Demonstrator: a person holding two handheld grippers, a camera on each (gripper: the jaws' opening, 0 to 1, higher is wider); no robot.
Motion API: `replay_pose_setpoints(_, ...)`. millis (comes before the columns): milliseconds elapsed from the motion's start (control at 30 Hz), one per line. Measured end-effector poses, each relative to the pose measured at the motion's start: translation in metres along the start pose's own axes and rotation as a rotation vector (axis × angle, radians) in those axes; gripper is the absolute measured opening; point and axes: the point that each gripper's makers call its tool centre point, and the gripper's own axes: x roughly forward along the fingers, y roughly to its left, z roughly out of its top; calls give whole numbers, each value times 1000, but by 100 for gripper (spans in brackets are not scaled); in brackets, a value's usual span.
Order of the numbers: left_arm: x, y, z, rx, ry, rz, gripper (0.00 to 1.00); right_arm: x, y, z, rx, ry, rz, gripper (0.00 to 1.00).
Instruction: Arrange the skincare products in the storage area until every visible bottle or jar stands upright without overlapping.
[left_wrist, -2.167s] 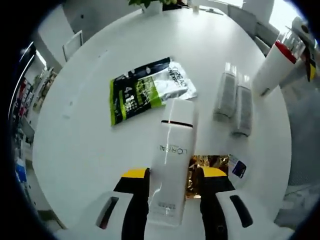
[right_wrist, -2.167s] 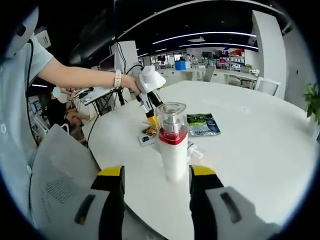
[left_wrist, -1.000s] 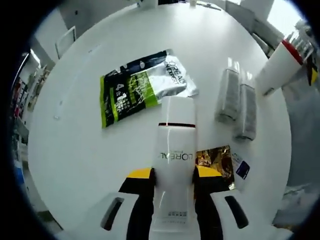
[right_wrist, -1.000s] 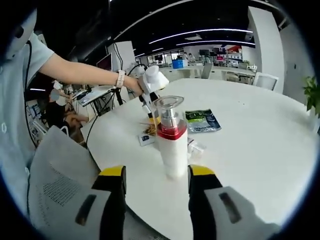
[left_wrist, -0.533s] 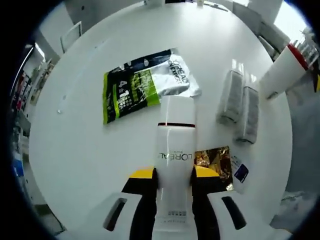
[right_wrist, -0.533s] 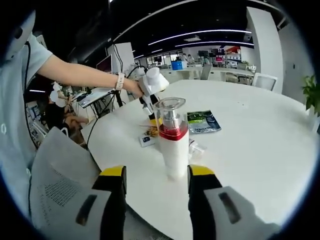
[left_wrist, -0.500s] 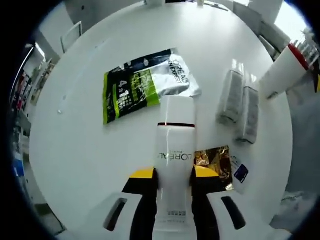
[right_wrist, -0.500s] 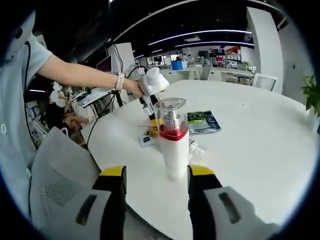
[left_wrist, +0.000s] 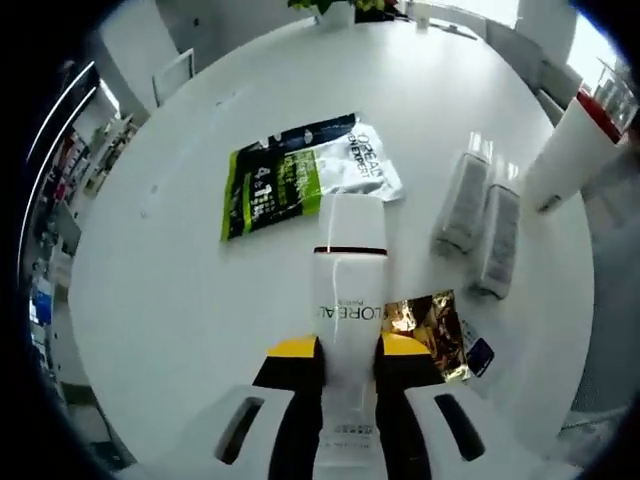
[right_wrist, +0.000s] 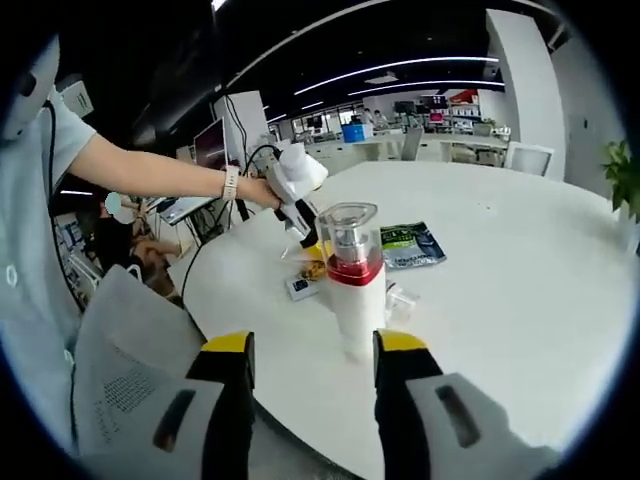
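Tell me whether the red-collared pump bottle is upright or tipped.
Upright: the pump bottle stands base-down on the table, clear cap on top, between the right gripper's open jaws.

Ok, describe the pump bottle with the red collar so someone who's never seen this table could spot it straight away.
On the round white table, look near the edge just ahead of the right gripper. The pump bottle stands upright there: white body, red collar, clear cap. The two small clear bottles lie flat nearby.

Glossy white plastic bottle (left_wrist: 349, 290)
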Motion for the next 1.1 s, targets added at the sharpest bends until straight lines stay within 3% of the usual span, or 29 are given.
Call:
replay_pose_setpoints(500, -8, -6, -12, -72, -19, 11, 9, 0, 14, 1, 7, 2, 25, 47)
replay_pose_setpoints(833, -33, -16, -18, -115, -96, 42, 8, 2, 28, 3, 21, -4, 70, 46)
replay_pose_setpoints(1100, -51, -28, -25, -135, -123, 62, 8, 5, 38, 3, -1, -2, 101, 44)
